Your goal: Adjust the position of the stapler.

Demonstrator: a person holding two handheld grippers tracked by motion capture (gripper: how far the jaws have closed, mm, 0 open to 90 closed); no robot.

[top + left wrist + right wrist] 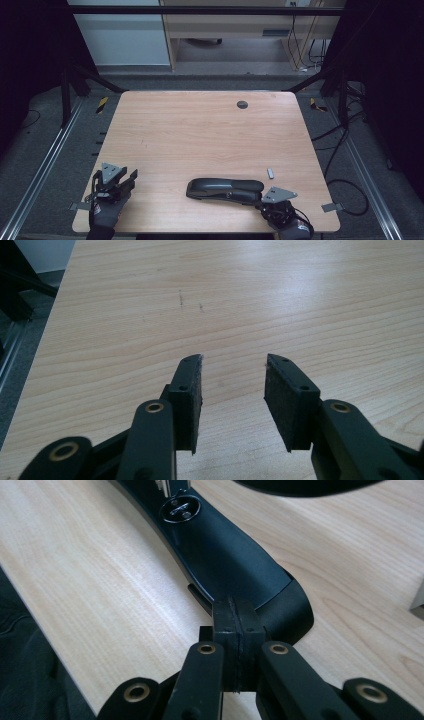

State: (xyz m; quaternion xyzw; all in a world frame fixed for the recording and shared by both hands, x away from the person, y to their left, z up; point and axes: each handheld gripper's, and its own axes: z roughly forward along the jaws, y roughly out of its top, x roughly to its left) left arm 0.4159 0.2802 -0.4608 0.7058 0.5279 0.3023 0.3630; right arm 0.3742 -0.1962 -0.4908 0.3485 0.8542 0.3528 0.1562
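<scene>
The right hand-held gripper (pixel 235 630) has its jaws pressed fully together, pad against pad, with nothing pinched between them; their tips sit right at the near end of a long black stapler (pixel 225 189), touching or just short of its rounded rear edge. In the high view this stapler lies flat on the desk (pixel 200 130) near the front edge, stretching leftward from the right hand-held gripper (pixel 276 200). The right gripper view shows its glossy top and a round metal pivot farther along the body. The left hand-held gripper (pixel 232 385) rests well apart near the front left corner, jaws narrowly parted over bare wood, holding nothing.

As a judgement, the work looks barely begun: the stapler is met but not gripped or lifted, and any pressing or moving of it is left to do. A small grey piece (pixel 270 173) lies just beyond the stapler's right end.

The desk is pale wood grain with a dark round grommet (pixel 242 104) near its far edge. Grey carpet, metal rails and trailing cables surround it, with light furniture behind.
</scene>
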